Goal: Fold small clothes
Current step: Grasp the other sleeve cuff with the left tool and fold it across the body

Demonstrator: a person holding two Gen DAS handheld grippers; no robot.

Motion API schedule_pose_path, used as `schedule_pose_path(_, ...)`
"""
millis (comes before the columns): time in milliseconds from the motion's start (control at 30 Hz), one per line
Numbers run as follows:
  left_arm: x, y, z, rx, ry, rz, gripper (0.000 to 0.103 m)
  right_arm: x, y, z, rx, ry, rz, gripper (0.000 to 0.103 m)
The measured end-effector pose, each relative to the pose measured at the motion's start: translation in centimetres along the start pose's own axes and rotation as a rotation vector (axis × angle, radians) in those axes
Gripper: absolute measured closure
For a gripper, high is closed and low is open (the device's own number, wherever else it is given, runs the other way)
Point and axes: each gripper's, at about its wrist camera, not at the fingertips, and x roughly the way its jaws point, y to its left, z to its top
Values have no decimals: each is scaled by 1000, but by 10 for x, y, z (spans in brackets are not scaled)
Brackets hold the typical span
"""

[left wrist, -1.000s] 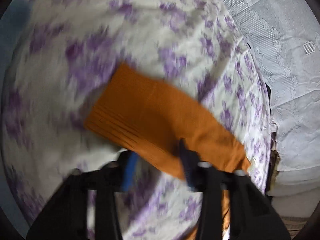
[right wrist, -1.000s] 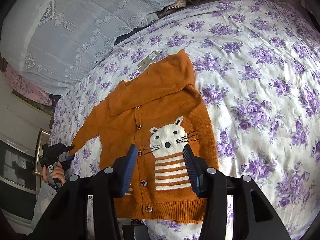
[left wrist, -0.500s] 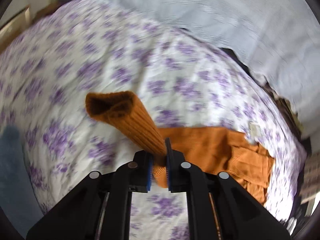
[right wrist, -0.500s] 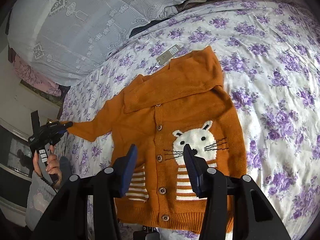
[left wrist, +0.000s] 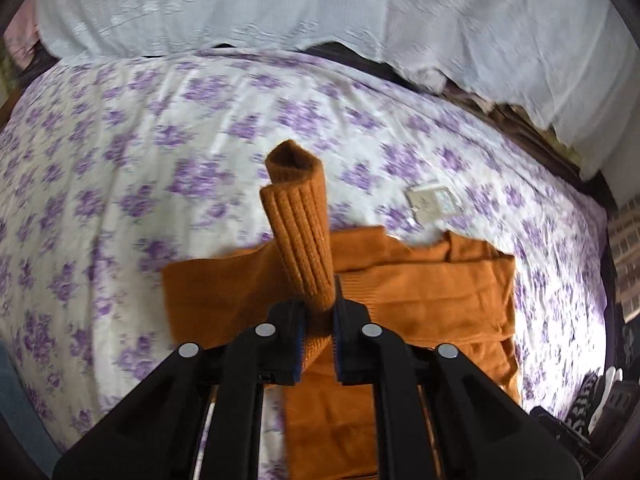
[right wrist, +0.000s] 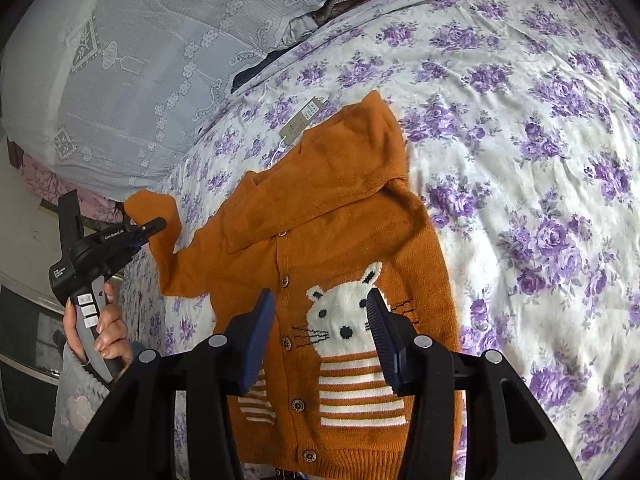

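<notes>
An orange knitted cardigan (right wrist: 336,240) lies spread, front side up, on a bed sheet with purple flowers (right wrist: 520,140). On its front there is a white cat face (right wrist: 344,312) with whiskers and, under it, white and orange stripes. A row of brown buttons (right wrist: 285,281) goes down the middle. The hood (right wrist: 340,176) lies flat above the body, and a paper tag (right wrist: 306,116) rests on the sheet just beside the hood's top edge.

The left gripper (left wrist: 318,340) is clamped on the ribbed cuff of the sleeve (left wrist: 300,232). The cuff stands up from between its two fingers, with the open end of the sleeve at the top, and the rest of the sleeve goes down to the cardigan's body lying behind. In the right wrist view, this same gripper is at the left, held by a hand (right wrist: 104,328), and the sleeve is lifted off the sheet.

The right gripper (right wrist: 320,336) hovers above the lower front of the cardigan, over the cat face. Its fingers (right wrist: 256,336) stand wide apart and nothing is between them.

Behind the bed sheet lies a pale blue lace cover (right wrist: 160,48), piled high along the far edge.
</notes>
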Motion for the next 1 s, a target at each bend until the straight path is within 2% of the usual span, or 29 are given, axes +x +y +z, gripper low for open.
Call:
schedule_pose_path(133,30,-40,-12,97,47,-5,93,9,-9,14,53,1,44,55)
schedule_pose_path(267,64,-61,-27,116,118,-33,93,26,-8,31,73,14,85,55)
schedule_pose_path(333,81,-65,-38,117,157,-30,89,38,-5,41,84,30,112,55)
schedule_pose_path(400,93,-63,-48,97,188,-35,73,51,-1,48,92,53,132,55)
schedule_pose_path(433,93,-62,-52,88,189,-44,68,60,2,51,97,65,139,55)
schedule_pose_path(467,91,-61,-55,81,185,-59,55,68,5,54,100,79,148,55)
schedule_pose_path(500,86,-60,-58,76,179,-72,37,74,7,55,103,90,155,55)
schedule_pose_path(567,76,-57,-63,71,158,-61,24,92,13,59,107,123,184,55)
schedule_pose_path(733,59,-18,-74,15,151,-46,24,127,27,64,78,162,175,55)
schedule_pose_path(867,45,21,-78,-40,128,13,24,137,41,71,4,138,151,54)
schedule_pose_path(1000,47,59,-77,-116,137,73,24,154,61,79,-148,115,50,55)
